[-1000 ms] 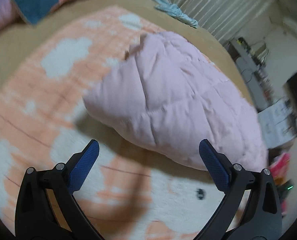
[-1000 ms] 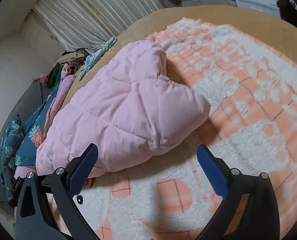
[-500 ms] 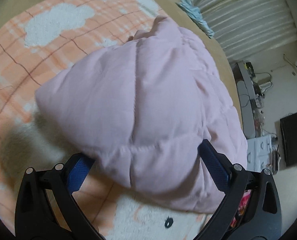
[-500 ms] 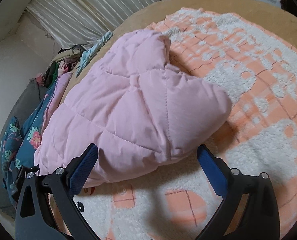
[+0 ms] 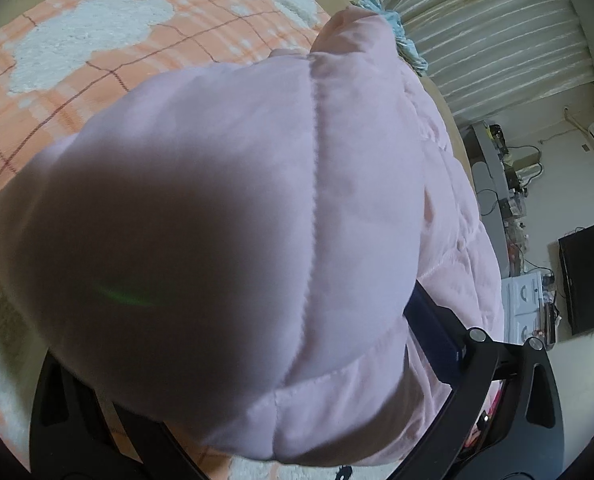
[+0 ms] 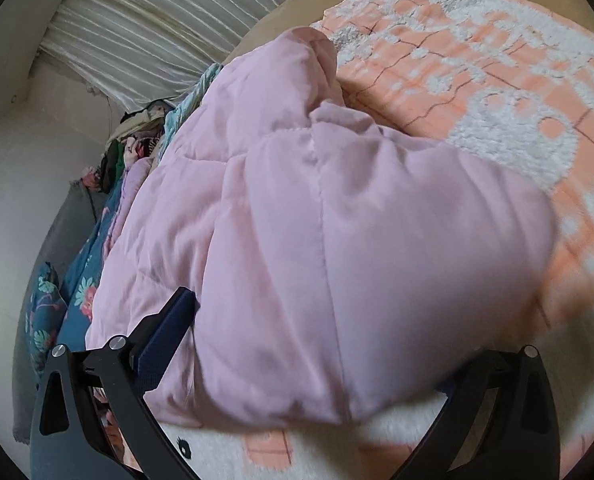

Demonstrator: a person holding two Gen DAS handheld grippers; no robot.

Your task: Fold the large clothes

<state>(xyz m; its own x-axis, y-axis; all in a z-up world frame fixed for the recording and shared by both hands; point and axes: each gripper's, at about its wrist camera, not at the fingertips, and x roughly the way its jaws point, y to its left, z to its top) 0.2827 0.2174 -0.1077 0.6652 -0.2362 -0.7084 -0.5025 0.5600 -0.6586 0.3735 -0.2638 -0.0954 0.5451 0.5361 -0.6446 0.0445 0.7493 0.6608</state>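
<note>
Left gripper [image 5: 233,364] jaws spread wide, left finger hidden under pink quilted jacket [image 5: 257,220], right gripper [image 6: 317,360] likewise spread with right finger buried, jacket bulk between both jaw pairs, on orange-and-white blanket [image 6: 497,92], floral bedding [image 6: 77,284] far left.

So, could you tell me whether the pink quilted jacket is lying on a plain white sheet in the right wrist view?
No, the pink quilted jacket lies on an orange and white checked blanket.
</note>
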